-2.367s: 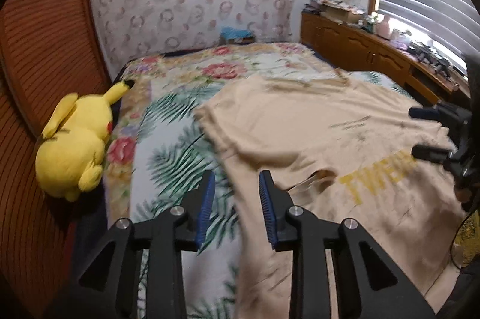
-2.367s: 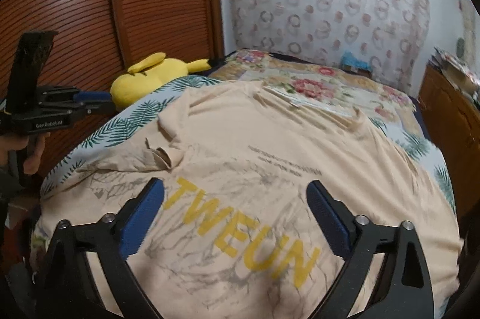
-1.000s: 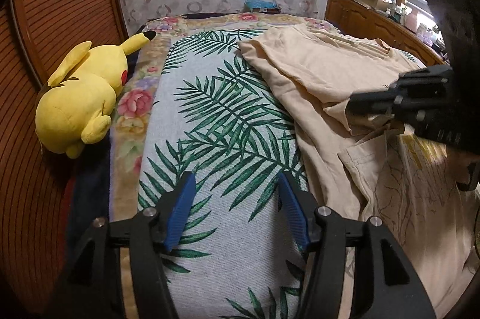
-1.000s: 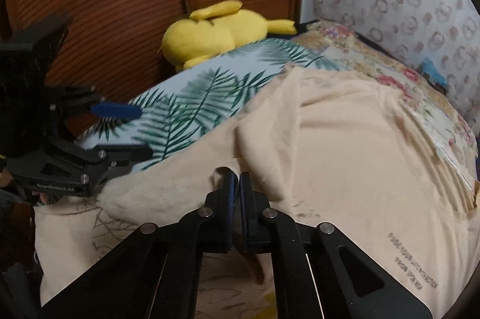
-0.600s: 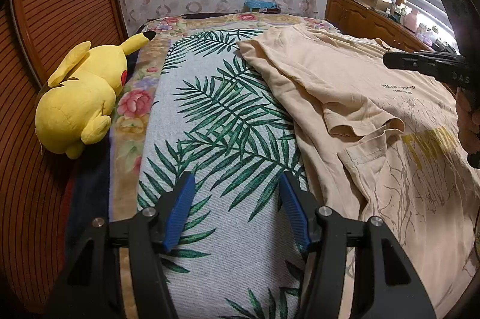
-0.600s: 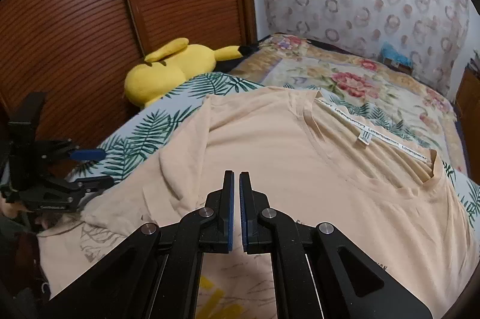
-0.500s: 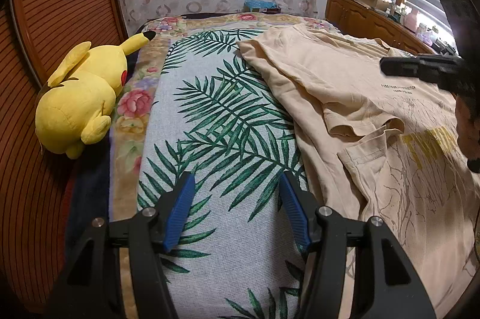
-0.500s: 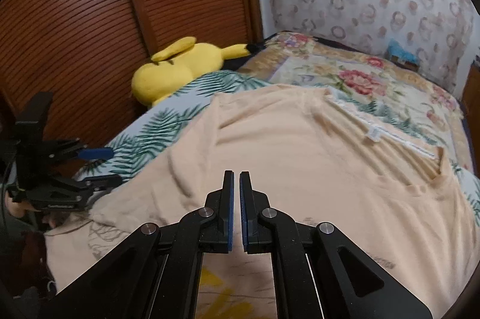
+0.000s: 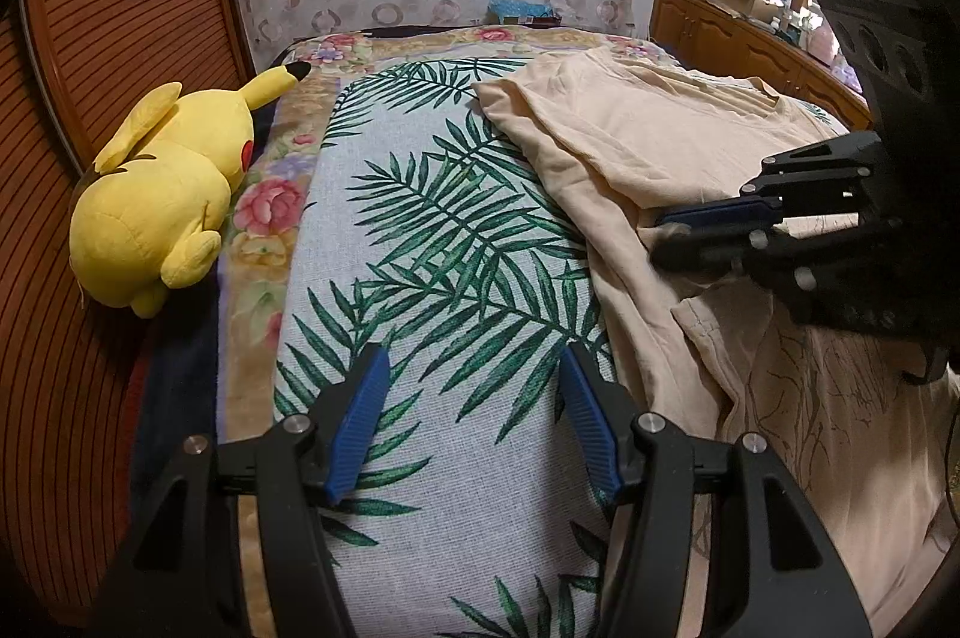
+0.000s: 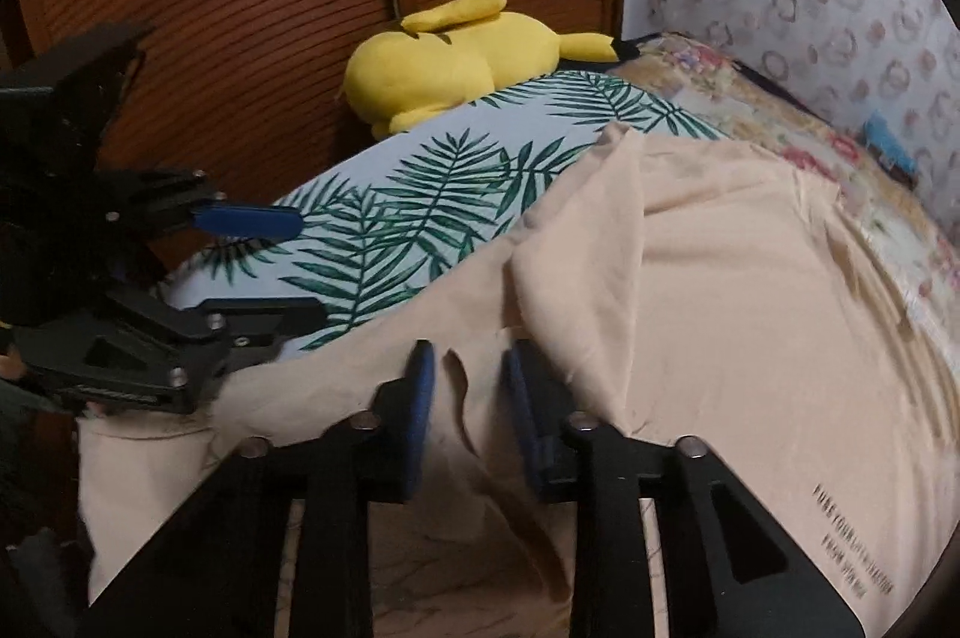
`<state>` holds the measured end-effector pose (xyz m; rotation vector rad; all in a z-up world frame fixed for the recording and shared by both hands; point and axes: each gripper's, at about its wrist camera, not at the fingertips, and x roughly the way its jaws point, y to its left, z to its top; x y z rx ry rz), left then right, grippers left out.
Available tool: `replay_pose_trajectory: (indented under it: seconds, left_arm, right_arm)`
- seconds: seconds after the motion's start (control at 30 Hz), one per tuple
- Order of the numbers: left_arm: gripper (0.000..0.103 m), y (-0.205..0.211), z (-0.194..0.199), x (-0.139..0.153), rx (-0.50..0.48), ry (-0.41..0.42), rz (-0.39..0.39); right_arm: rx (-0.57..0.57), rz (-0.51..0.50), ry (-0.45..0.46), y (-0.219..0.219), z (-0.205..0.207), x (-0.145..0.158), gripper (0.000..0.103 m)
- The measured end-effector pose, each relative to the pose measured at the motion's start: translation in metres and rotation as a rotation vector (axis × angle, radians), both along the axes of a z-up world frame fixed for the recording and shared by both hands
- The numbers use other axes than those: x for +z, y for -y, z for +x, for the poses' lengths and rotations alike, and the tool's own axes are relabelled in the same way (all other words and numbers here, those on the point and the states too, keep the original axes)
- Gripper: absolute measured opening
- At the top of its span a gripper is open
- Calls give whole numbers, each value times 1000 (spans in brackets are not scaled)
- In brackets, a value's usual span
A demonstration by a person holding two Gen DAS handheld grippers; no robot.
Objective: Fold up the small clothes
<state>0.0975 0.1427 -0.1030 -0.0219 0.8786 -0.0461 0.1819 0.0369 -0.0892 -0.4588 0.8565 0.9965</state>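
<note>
Folding stage: sleeve turn-in on one garment, judged early, the body not yet folded. Bed (image 9: 432, 242), largest item: woven cover, pale ground with green palm fronds, floral border at the edges. T-shirt (image 9: 660, 140), the task's thing: soft beige jersey, limp and creased, spread over the right part of the bed, printed lines and small lettering on the front, its near sleeve (image 10: 576, 230) lying doubled over the body in a loose flap. Plush toy (image 9: 162, 194): yellow, rounded, short pile, at the bed's left edge against ribbed wooden doors (image 10: 240, 8), well apart from the shirt. Left tongs (image 9: 474, 416): black frame, blue ridged pads, spread wide over bare cover, holding nothing. Right tongs (image 10: 465, 398): narrowly apart, having just been closing, a raised pleat of sleeve cloth between the pads, not visibly pinched. Next move probably calls for a firm pinch on that pleat, then a flat lay.
</note>
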Motion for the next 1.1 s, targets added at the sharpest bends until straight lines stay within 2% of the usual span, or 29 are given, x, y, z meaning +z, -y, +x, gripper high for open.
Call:
replay_pose_trajectory:
  seconds: [0.07, 0.2, 0.4, 0.63, 0.67, 0.77, 0.8, 0.87, 1.0, 1.1]
  left_arm:
    - [58, 0, 0, 0, 0, 0, 0]
    - [58, 0, 0, 0, 0, 0, 0]
    - [59, 0, 0, 0, 0, 0, 0]
    - [59, 0, 0, 0, 0, 0, -1]
    - [59, 0, 0, 0, 0, 0, -1]
    - [60, 1, 0, 0, -2, -1, -2]
    - [61, 1, 0, -1, -4, -1, -2]
    - [64, 3, 1, -1, -10, -2, -1]
    - [66, 5, 2, -2, -15, -4, 0]
    - [67, 7, 1, -2, -17, -4, -1]
  right_arm:
    - [-6, -20, 16, -1, 2, 0, 2]
    - [-59, 16, 50, 17, 8, 12, 1]
    - [-201, 86, 71, 67, 29, 40, 1]
    - [-395, 43, 62, 114, 57, 32, 2]
    - [-420, 35, 69, 119, 59, 31, 4]
    - [-447, 42, 55, 130, 60, 32, 25]
    - [-449, 38, 56, 133, 59, 33, 29]
    - [-450, 35, 69, 142, 52, 36, 29]
    - [-447, 32, 73, 167, 37, 42, 40]
    - [-464, -1, 81, 192, 26, 39, 43]
